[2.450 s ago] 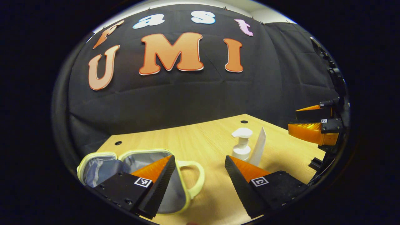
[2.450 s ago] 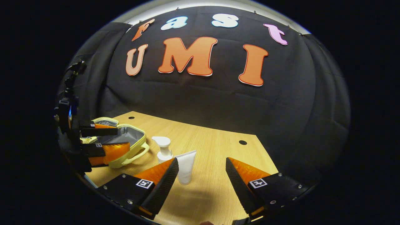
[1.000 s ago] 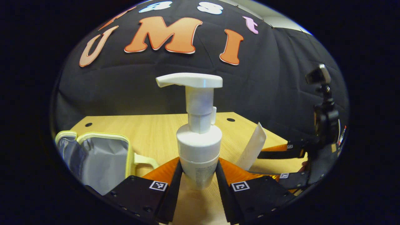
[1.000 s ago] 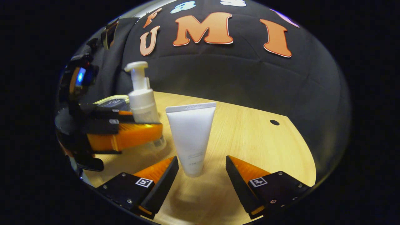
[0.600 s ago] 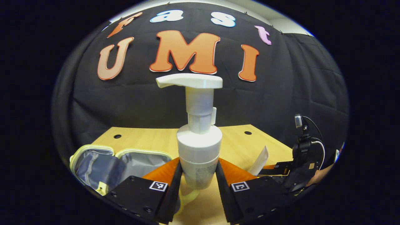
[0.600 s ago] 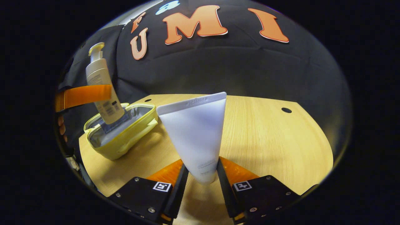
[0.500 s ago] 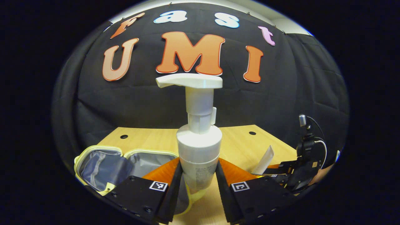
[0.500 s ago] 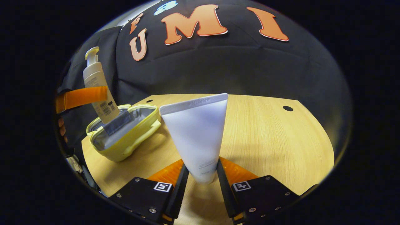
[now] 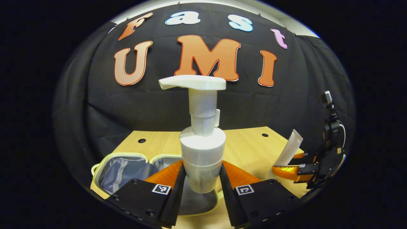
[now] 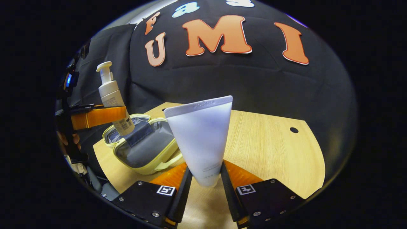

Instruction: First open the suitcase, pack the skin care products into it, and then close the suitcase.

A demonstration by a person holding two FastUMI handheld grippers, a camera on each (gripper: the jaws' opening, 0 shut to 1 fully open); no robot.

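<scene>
Two skin care products are held in the air above the desk (image 10: 270, 143), one in each gripper. The left gripper (image 9: 199, 187) has its fingers (image 9: 173, 187) pinching the lower body of a white pump bottle (image 9: 202, 149), which stands upright between them with its pump head pointing to the left in the left gripper view. In the right gripper view the same bottle (image 10: 111, 95) is seen held by the left gripper (image 10: 98, 116) over the open suitcase (image 10: 143, 149), its bottom just above the grey lining; I cannot tell if it touches the lining. Part of a hand (image 10: 71, 140) holding this gripper shows at the left edge.

The right gripper (image 10: 205, 187) has its fingers (image 10: 182, 190) pressed on the narrow cap end of a white tube (image 10: 202, 136); the flat sealed end of the tube points up. In the left gripper view this tube (image 9: 289, 151) is seen at the right side, tilted a little, in the right gripper (image 9: 291, 167).

The suitcase (image 9: 127, 168) is a small pale yellow case with a handle. It lies open near the left edge of the desk, with both halves showing grey lining. The desk (image 9: 248, 143) is light wood with small round holes near its far edge.
</scene>
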